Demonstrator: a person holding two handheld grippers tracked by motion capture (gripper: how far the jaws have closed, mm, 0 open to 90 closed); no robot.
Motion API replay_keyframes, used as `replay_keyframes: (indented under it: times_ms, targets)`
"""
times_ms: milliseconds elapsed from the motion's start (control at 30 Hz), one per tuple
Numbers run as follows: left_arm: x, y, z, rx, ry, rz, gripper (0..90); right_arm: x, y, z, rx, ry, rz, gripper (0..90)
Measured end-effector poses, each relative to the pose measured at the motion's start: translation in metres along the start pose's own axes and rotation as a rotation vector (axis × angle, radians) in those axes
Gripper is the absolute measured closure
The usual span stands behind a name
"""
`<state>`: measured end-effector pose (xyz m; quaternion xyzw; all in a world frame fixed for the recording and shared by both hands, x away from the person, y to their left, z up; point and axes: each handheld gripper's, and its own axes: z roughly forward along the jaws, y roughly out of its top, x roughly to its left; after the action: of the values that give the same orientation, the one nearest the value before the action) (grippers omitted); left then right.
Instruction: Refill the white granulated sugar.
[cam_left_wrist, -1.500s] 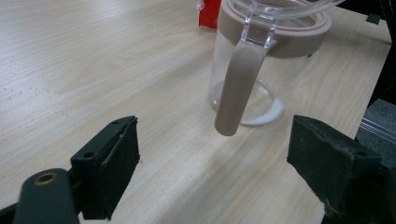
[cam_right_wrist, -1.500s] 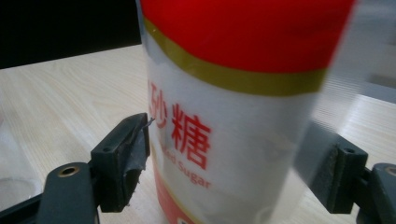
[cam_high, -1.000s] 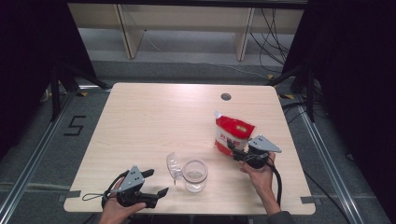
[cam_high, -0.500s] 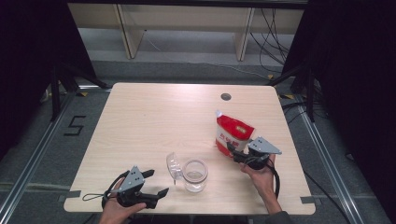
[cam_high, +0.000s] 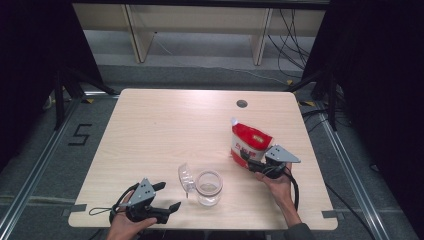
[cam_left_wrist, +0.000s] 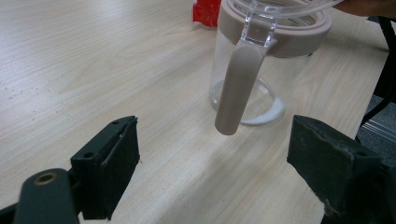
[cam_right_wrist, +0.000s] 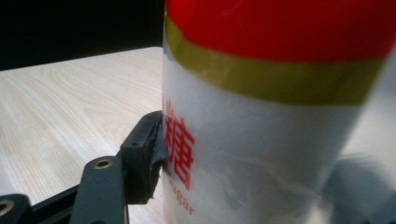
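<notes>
A red and white sugar bag (cam_high: 248, 140) stands upright on the right part of the table. My right gripper (cam_high: 247, 160) is shut on its lower part, and in the right gripper view the bag (cam_right_wrist: 280, 116) sits between the jaws with the left pad (cam_right_wrist: 148, 156) pressed into its side. A clear glass jar (cam_high: 208, 187) stands near the front edge, its lid (cam_high: 186, 176) swung open to the left. A little white powder lies in the jar (cam_left_wrist: 252, 70) bottom. My left gripper (cam_high: 167, 196) rests open at the front left, its jaws pointing at the jar's latch (cam_left_wrist: 237, 88).
The wooden table (cam_high: 165, 130) has a round cable hole (cam_high: 242, 104) near its far edge. Black cables trail from both grippers. Shelving and floor rails lie beyond and beside the table.
</notes>
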<state>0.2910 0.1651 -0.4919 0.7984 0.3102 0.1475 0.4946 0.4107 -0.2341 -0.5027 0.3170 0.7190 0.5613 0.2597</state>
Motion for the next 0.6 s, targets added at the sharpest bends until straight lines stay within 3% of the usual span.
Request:
replay_keyframes:
  times_ms: [33,67,133,167,200,267,333,600]
  targets:
    - [0.000,0.000,0.000,0.000,0.000,0.001,16.2,0.002,-0.001,0.001,-0.004,0.009,0.031,38.9]
    - [0.000,0.000,0.000,0.000,0.001,0.000,16.2,0.000,-0.001,0.003,-0.003,0.014,0.014,38.6]
    - [0.000,0.000,0.000,0.003,0.006,0.000,16.2,0.002,-0.003,0.005,-0.022,0.007,0.032,38.5]
    - [0.000,0.000,0.000,0.003,0.006,0.000,16.2,-0.001,-0.003,0.006,-0.021,-0.001,0.006,38.9]
    - [0.000,0.000,0.000,0.001,-0.001,0.000,16.2,0.000,-0.003,0.005,-0.016,-0.002,0.020,39.0]
    - [0.000,0.000,0.000,0.000,-0.001,0.002,16.2,0.001,-0.003,0.007,-0.018,0.008,0.032,38.7]
    - [0.000,0.000,0.000,0.003,0.003,0.002,16.2,-0.002,-0.004,0.009,-0.019,0.022,0.011,38.0]
    - [-0.001,-0.001,0.001,0.001,0.001,-0.011,16.2,-0.002,-0.006,0.012,-0.040,0.004,0.051,36.8]
